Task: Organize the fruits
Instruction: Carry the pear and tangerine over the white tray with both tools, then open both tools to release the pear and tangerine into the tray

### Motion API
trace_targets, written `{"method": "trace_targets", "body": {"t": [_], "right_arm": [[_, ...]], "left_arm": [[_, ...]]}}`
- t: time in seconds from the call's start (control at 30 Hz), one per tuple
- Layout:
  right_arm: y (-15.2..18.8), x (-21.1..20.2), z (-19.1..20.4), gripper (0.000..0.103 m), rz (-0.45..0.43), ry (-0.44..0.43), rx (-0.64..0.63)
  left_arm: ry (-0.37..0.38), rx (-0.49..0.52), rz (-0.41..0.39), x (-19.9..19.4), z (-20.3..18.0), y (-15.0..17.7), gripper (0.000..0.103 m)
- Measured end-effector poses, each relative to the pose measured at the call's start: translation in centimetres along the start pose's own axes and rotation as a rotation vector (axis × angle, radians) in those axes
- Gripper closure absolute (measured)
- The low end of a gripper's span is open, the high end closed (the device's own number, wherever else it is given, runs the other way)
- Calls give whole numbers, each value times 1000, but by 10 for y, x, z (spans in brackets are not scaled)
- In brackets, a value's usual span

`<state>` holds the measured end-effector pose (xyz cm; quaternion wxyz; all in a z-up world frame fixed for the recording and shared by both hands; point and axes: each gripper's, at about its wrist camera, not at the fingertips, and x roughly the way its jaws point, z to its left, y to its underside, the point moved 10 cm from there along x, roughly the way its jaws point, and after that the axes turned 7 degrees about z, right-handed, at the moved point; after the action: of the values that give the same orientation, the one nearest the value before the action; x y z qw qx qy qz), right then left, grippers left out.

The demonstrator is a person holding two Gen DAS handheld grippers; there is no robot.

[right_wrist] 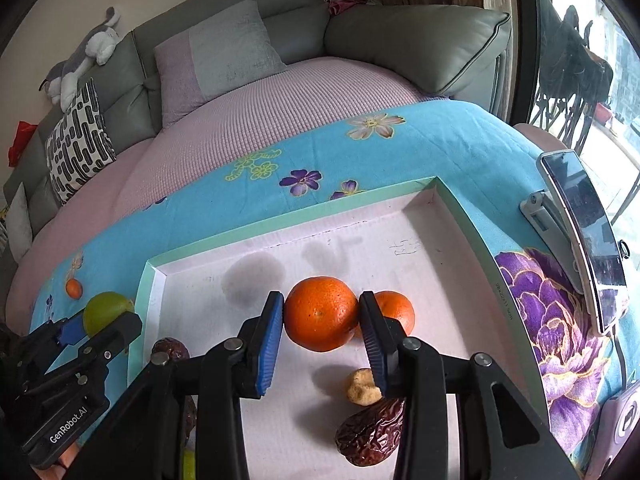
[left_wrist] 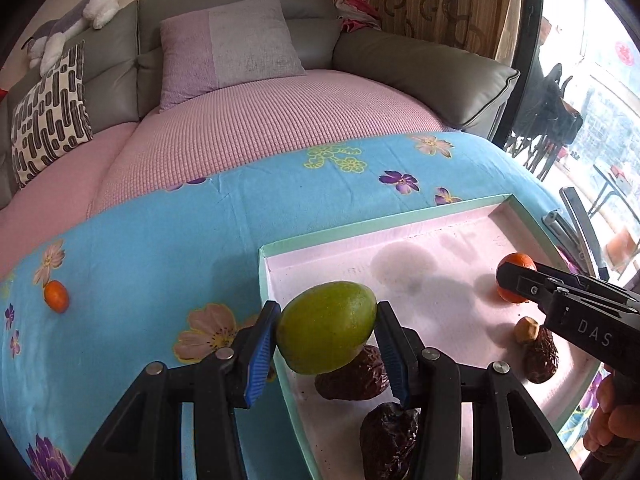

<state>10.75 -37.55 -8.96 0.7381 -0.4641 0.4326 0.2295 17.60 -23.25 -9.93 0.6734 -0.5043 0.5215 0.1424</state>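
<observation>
My left gripper is shut on a green oval fruit, held over the left rim of a mint-edged tray. My right gripper is shut on a large orange above the tray floor. A second orange sits just behind it. The left wrist view shows the right gripper at the tray's right side, with an orange partly hidden behind its finger. The right wrist view shows the left gripper with the green fruit. A small orange lies on the cloth.
Several wrinkled dark dates and a tan lump lie in the tray. A phone on a stand stands right of the tray. The blue flowered cloth covers the table; a grey sofa lies beyond.
</observation>
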Motion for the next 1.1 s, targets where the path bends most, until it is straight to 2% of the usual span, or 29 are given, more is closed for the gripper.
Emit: {"method": "trace_targets", "body": {"t": [0.63,0.83,1.1], "right_arm": [[2,13,7,63,32,-22,-34],[2,14,9,63,38,-29,-38],[4,17,12,63,47,-33,-50]], "left_arm": [[-56,10,75,29,-6,5,52],[-60,6,85,25,-5,7,51],[-53,11,50,1,-2,5,50]]}}
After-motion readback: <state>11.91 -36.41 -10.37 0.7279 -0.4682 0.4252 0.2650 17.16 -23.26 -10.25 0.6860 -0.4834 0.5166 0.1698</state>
